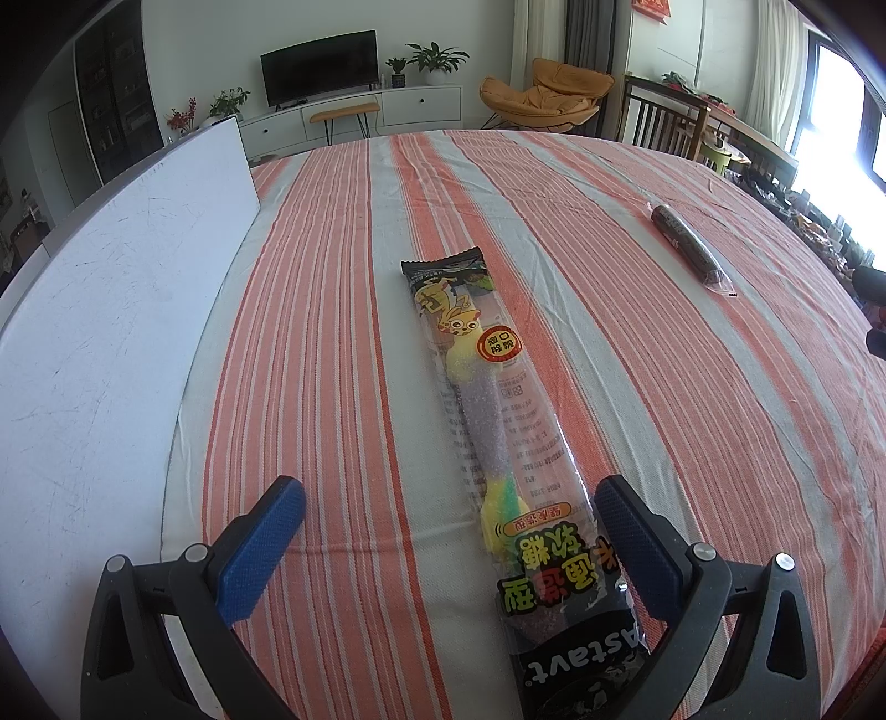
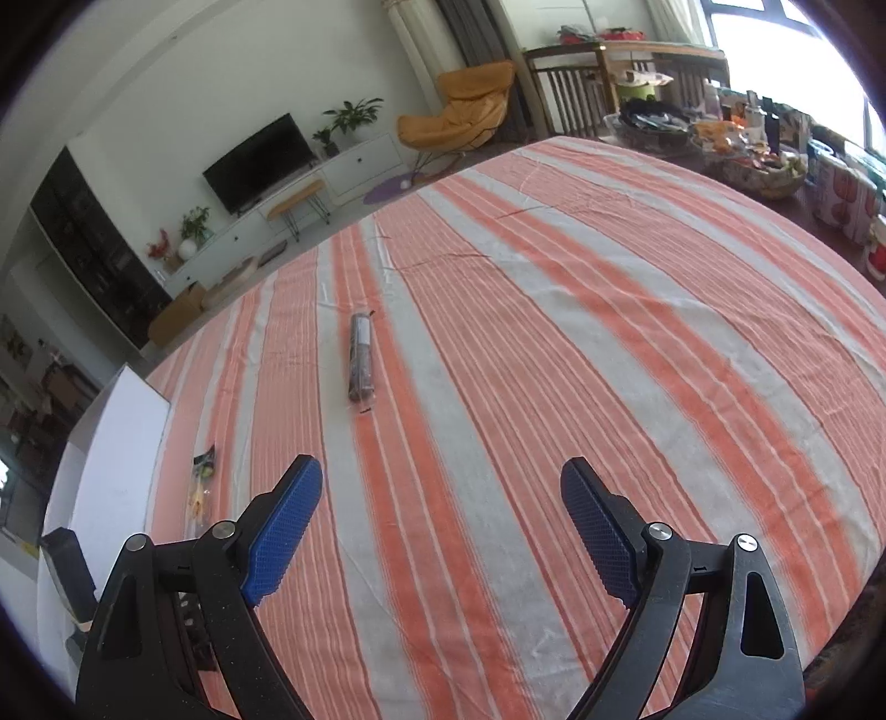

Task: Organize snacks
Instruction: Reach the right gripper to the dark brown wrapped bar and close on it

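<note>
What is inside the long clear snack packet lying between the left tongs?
Inside the snack packet, a sugared gummy strip shows, yellow, purple and green. Printed black labels hide both ends. The left tongs are open around it.

We saw a home, an open living and dining room. A flat TV (image 1: 319, 66) stood on a long white cabinet (image 1: 354, 113) against the far wall, with potted plants (image 1: 437, 58) beside it and a small wooden bench (image 1: 344, 115) in front. An orange lounge chair (image 1: 545, 97) sat near the curtains (image 1: 529, 30), far right. To the right, dark wooden chairs (image 2: 565, 94) were drawn up to a dining table (image 2: 659, 55) by a bright window (image 2: 775, 33). Dark shelving (image 2: 94, 249) filled the far left wall. Nearest to us was a table under a striped orange and grey cloth (image 1: 581, 232), with baskets of packets (image 2: 758, 160) at its right edge.
</note>
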Demonstrator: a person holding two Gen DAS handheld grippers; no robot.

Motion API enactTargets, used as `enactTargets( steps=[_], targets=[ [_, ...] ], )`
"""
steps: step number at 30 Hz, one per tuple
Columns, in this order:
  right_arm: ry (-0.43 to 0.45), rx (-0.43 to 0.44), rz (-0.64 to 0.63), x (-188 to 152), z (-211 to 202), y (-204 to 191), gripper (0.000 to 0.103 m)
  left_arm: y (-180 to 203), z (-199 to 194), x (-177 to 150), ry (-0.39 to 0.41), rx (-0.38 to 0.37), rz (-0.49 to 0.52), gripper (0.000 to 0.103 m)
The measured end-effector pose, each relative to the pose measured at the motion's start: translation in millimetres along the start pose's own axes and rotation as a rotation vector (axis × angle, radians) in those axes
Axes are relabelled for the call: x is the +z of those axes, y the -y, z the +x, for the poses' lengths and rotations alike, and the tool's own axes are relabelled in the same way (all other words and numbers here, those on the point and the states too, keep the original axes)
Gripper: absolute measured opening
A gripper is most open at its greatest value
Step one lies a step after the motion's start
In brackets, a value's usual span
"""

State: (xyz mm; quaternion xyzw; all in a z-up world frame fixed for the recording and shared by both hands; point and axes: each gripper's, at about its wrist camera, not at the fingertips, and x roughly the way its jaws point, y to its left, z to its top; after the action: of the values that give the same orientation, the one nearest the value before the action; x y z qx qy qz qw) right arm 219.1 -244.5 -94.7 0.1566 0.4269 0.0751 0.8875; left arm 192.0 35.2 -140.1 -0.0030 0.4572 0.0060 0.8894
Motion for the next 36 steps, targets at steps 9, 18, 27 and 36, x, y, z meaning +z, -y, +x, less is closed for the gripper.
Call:
enactTargets(
  steps=[9, 18, 27, 36],
  targets=[
    [-0.228, -0.042, -0.145, 62.0, 106.1, -60.8, 0.067, 0.1, 0.1, 0.4, 0.0, 0.0, 0.0, 0.103],
    [-0.254, -0.095, -0.158, 47.6, 126.3, -53.1, 0.021, -0.9, -2.0, -4.4, 0.0, 0.001, 0.0, 0.103],
    [-0.273, -0.034, -0.257, -29.0, 58.6, -42.3, 0.02, -0.8, -1.9, -4.2, 0.0, 0.001, -0.001, 0.103],
    [-0.338, -0.006, -0.248, -72.1, 18.1, -28.1, 0.021, -0.8, -1.8, -4.1, 0.0, 0.002, -0.001, 0.103]
  ],
)
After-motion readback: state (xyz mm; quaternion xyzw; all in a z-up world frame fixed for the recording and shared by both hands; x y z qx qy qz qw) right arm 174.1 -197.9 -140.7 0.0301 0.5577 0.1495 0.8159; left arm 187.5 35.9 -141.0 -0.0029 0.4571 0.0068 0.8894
